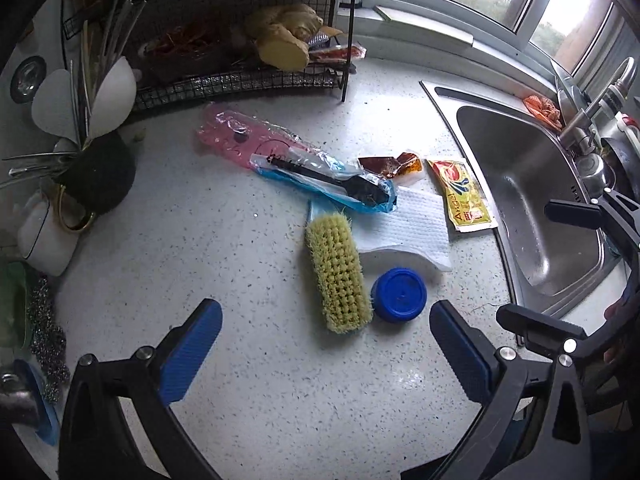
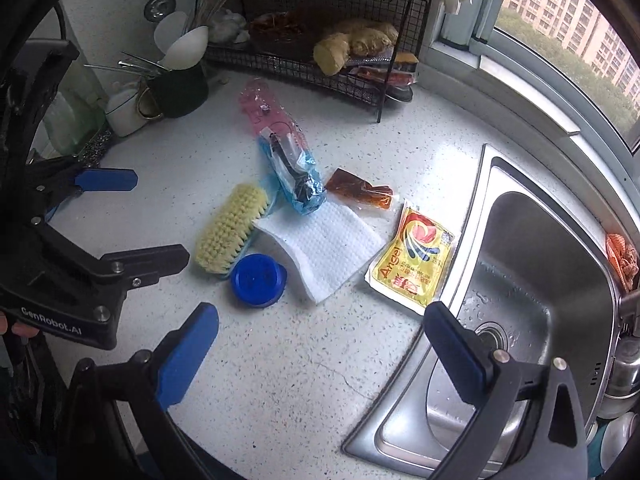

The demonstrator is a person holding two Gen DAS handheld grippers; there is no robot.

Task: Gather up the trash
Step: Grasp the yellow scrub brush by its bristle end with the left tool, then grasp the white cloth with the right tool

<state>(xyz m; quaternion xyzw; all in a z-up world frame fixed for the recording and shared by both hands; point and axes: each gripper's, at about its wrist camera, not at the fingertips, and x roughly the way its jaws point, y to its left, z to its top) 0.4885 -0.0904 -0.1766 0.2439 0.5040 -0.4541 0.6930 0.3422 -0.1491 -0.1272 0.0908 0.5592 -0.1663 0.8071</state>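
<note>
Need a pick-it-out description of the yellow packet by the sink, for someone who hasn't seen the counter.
Start at the steel sink on the right of the speckled counter. Just off its left rim lies a flat yellow packet with a red swirl and the word "Angel". The white paper towel beside it is plain, and the small sauce sachet behind is dark brown.

Speckled white countertop (image 1: 224, 240), scrub brush (image 1: 338, 274), blue lid (image 1: 399, 289), white cloth (image 1: 412, 228), yellow packet (image 1: 464, 196), plastic wrappers (image 1: 288, 160)
</note>
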